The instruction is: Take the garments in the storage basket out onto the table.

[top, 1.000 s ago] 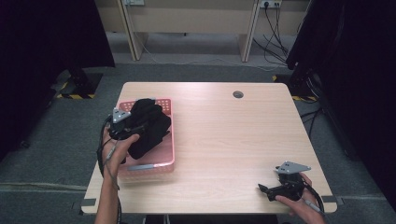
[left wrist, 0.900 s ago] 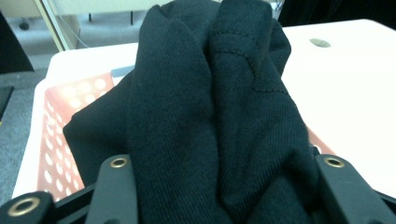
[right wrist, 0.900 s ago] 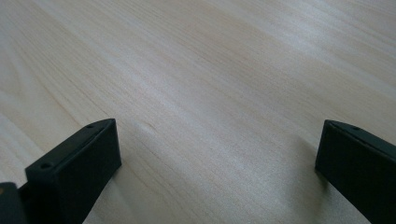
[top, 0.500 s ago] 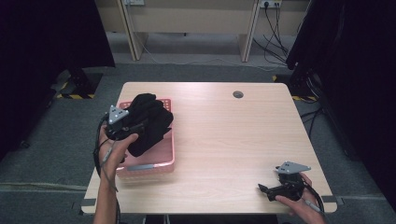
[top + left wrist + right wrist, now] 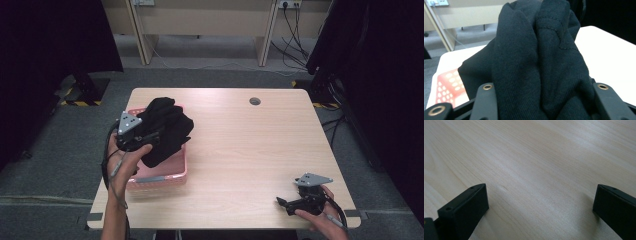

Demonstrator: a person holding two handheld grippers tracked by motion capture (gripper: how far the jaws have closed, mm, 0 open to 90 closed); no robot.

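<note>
High view: the left gripper [image 5: 150, 136], carried in the person's left hand [image 5: 127, 157], is raised over a pink basket [image 5: 165, 175] that stands at the left side of the wooden bench [image 5: 250, 150]. A bundle of black cloth [image 5: 167, 130] is clamped between its jaws and bulges beyond them toward the middle of the bench, hanging above the basket's near half and hiding most of its interior. Whether the lowest fold of the cloth touches the basket cannot be told. Left gripper view: the black cloth [image 5: 534, 62] fills the gap between the two jaws, pressed against both inner faces and rising well above them in thick vertical folds with a stitched seam near the top; a corner of the pink basket [image 5: 447, 85], with its perforated wall, lies below and to the left. High view: the right gripper [image 5: 287, 204] rests low at the near right corner of the bench, well apart from cloth and basket, held by the right hand [image 5: 320, 215]. Right gripper view: its jaws stand wide apart over bare wood [image 5: 536, 170], with nothing between them.
</note>
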